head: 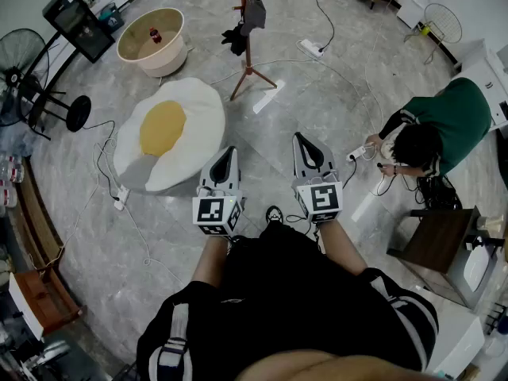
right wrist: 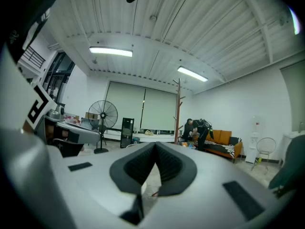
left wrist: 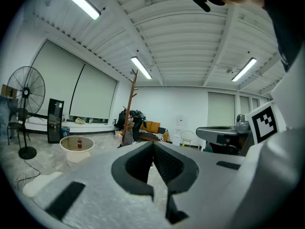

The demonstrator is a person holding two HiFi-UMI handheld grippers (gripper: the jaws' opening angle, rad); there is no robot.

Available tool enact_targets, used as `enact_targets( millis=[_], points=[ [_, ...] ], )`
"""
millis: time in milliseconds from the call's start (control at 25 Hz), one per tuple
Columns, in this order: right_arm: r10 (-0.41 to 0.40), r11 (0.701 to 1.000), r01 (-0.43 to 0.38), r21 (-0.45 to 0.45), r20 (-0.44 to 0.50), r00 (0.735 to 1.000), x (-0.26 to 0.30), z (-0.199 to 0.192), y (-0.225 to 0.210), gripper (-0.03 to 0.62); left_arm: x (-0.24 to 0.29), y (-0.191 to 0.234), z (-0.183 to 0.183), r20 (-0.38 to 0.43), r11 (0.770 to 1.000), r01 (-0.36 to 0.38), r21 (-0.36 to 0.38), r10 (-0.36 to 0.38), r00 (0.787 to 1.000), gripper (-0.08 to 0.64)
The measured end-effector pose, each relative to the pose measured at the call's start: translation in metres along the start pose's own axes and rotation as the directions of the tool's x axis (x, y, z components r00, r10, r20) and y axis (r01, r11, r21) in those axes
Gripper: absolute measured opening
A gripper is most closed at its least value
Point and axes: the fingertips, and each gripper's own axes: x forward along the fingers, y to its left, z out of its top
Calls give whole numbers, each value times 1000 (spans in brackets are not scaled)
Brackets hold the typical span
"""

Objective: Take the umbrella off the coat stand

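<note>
You hold both tools level and side by side in front of you, above the grey floor. Your left tool (head: 229,151) is closed, with nothing in it. Your right tool (head: 300,137) is closed and empty too. The umbrella (head: 254,12) hangs as a dark bundle on the wooden coat stand (head: 245,50). It is well ahead of both tools, across the floor and roughly between their lines.
</note>
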Motion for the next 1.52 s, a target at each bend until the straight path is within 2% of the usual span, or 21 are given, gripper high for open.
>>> enact_targets(
  millis=[360,600,800,1160,1520],
  points=[
    [-5,999,5,32,-1,1000,-4,-20,-18,5,18,-15,-29,-100,1000,23,7,-22,995,5],
    [22,999,-22,37,-21,1000,1,-31,-47,5,43,-29,-46,-150,1000,4,19,-1,989,101],
    [47,997,-44,65,-47,998,12,-45,-70,5,61,-34,-60,-178,999,-24,-39,17,984,179],
    [53,996,-46,80,-85,995,69,-69,-77,5,101,20,-74,-222,997,-61,-53,48,974,232],
    [18,999,-13,50,-99,995,166,-64,-115,5,203,73,-57,-221,998,1,-55,-13,975,241]
  ],
)
